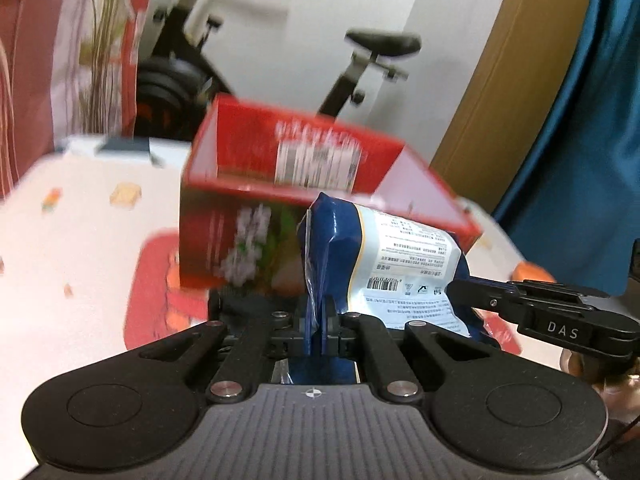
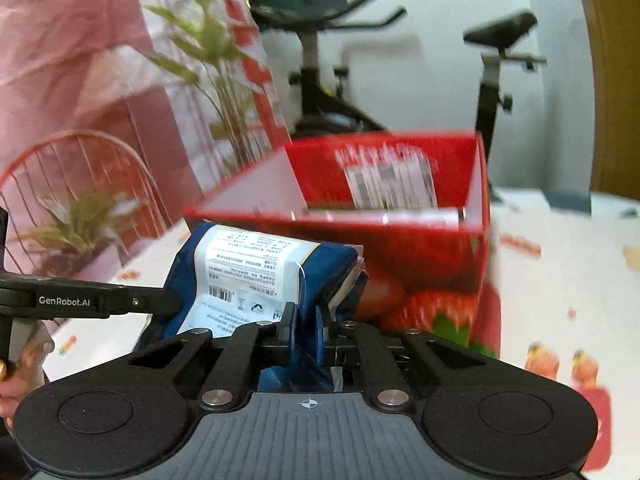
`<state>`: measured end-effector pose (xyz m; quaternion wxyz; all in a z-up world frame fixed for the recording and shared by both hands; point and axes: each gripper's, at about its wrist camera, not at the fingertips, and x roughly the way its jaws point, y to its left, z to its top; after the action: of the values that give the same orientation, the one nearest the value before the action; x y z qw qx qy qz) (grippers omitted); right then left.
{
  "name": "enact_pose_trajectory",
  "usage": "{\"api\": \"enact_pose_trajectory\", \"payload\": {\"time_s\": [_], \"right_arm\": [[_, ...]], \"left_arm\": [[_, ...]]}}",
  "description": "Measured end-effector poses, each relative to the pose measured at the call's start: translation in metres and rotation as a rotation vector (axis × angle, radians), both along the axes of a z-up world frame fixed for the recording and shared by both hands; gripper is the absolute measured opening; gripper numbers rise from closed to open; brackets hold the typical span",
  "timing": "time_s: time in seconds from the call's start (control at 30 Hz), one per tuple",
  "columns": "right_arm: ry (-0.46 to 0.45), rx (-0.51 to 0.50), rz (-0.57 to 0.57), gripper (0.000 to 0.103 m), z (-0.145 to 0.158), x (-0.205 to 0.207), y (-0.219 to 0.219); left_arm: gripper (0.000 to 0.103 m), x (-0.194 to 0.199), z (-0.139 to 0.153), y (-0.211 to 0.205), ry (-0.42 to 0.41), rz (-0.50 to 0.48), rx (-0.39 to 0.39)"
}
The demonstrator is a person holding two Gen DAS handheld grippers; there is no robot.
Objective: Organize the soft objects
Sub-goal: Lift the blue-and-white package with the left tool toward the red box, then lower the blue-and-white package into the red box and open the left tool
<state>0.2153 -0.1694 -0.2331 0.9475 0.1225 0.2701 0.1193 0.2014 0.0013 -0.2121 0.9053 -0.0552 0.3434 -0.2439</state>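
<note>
A soft blue-and-white snack bag (image 1: pixel 400 256) hangs just in front of an open red box (image 1: pixel 304 160) with a fruit picture on its side. My left gripper (image 1: pixel 319 310) is shut on the bag's crimped left end. The right gripper (image 1: pixel 456 291) comes in from the right and pinches the bag's other end. In the right wrist view the same bag (image 2: pixel 248 272) lies sideways before the red box (image 2: pixel 420 264). There my right gripper (image 2: pixel 306 318) is shut on its blue end, and the left gripper (image 2: pixel 170 301) holds the far end.
The box stands on a table with a white patterned cloth (image 1: pixel 80 248). Behind it are an exercise bike (image 2: pixel 320 80), a leafy plant (image 2: pixel 216 64) and a red wire chair (image 2: pixel 80 168). A hand (image 2: pixel 24 360) grips the left tool's handle.
</note>
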Motion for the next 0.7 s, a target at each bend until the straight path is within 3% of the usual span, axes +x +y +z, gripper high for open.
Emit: {"api": "enact_pose_trajectory", "payload": {"time_s": [0.17, 0.23, 0.4, 0.53, 0.7], "right_arm": [[-0.075, -0.017, 0.012, 0.008, 0.043, 0.009, -0.005], [-0.087, -0.007, 0.018, 0.008, 0.056, 0.018, -0.010], [-0.102, -0.054, 0.030, 0.008, 0.083, 0.058, -0.022], [-0.096, -0.053, 0.016, 0.008, 0.098, 0.093, -0.038], [-0.076, -0.116, -0.003, 0.007, 0.104, 0.140, -0.051]], "left_arm": [[0.006, -0.001, 0.041, 0.001, -0.106, -0.007, -0.017], [0.006, 0.008, 0.054, -0.004, -0.137, -0.018, 0.011], [0.006, 0.041, 0.076, -0.021, -0.154, -0.027, 0.043], [0.006, 0.072, 0.083, -0.026, -0.172, -0.035, 0.032], [0.006, 0.118, 0.075, -0.034, -0.136, -0.030, 0.023]]}}
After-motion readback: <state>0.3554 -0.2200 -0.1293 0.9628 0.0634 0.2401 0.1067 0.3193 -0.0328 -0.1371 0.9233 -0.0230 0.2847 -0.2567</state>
